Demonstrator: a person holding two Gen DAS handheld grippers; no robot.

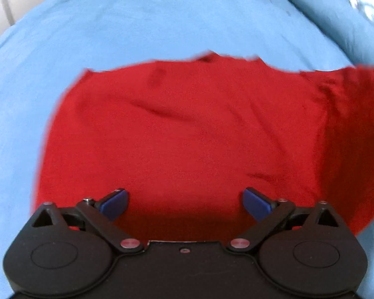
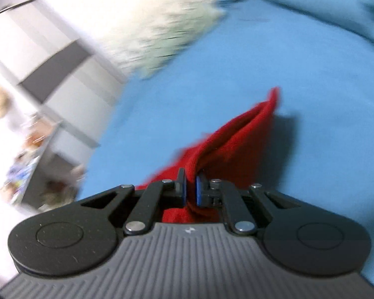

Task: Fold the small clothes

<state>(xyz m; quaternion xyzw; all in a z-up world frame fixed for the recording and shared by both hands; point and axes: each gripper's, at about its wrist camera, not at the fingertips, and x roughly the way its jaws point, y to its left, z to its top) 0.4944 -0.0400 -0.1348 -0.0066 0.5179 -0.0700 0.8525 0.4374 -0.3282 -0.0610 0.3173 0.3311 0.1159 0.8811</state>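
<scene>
A red garment (image 1: 187,129) lies mostly flat on the blue bedsheet (image 1: 112,30) in the left wrist view. Its right side rises up off the sheet at the frame's right edge. My left gripper (image 1: 185,203) is open and empty, hovering over the garment's near edge with its blue pads (image 1: 114,203) wide apart. In the right wrist view my right gripper (image 2: 191,189) is shut on a fold of the red garment (image 2: 236,144) and holds it lifted above the blue sheet (image 2: 311,87). The view is blurred.
A pale fluffy pillow (image 2: 167,25) lies at the head of the bed. Past the bed's left edge stand a white cabinet (image 2: 49,57) and a cluttered shelf (image 2: 25,164). A rumpled blue cover (image 1: 336,12) lies at the far right.
</scene>
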